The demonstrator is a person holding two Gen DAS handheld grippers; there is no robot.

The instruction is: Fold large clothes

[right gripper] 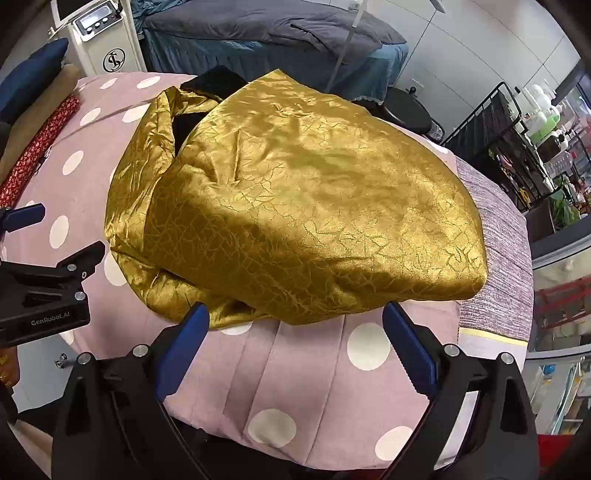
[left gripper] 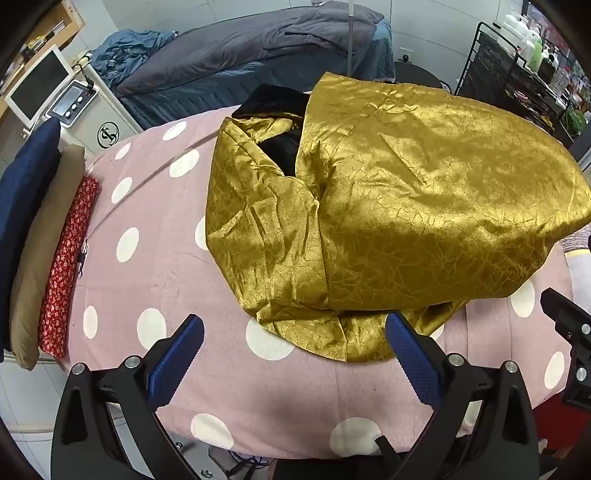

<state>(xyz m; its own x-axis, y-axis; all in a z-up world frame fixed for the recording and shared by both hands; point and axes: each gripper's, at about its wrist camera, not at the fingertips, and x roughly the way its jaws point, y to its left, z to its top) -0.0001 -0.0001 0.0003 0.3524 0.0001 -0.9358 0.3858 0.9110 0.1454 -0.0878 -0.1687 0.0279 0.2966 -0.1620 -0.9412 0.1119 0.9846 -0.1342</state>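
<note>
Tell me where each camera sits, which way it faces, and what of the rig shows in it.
Left wrist: sits on the left gripper, facing forward over the polka-dot cover at the gold garment; its own open blue fingers show below, and part of the right gripper shows at the right edge.
Right wrist: sits on the right gripper, facing the same garment from nearer its right side; its own open fingers show, and the left gripper shows at the left edge.
Shared: garment, cover, the grey bed behind.

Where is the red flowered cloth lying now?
In the left wrist view, the red flowered cloth lies folded at the far left edge of the pink dotted cover, beside a tan cloth.
</note>
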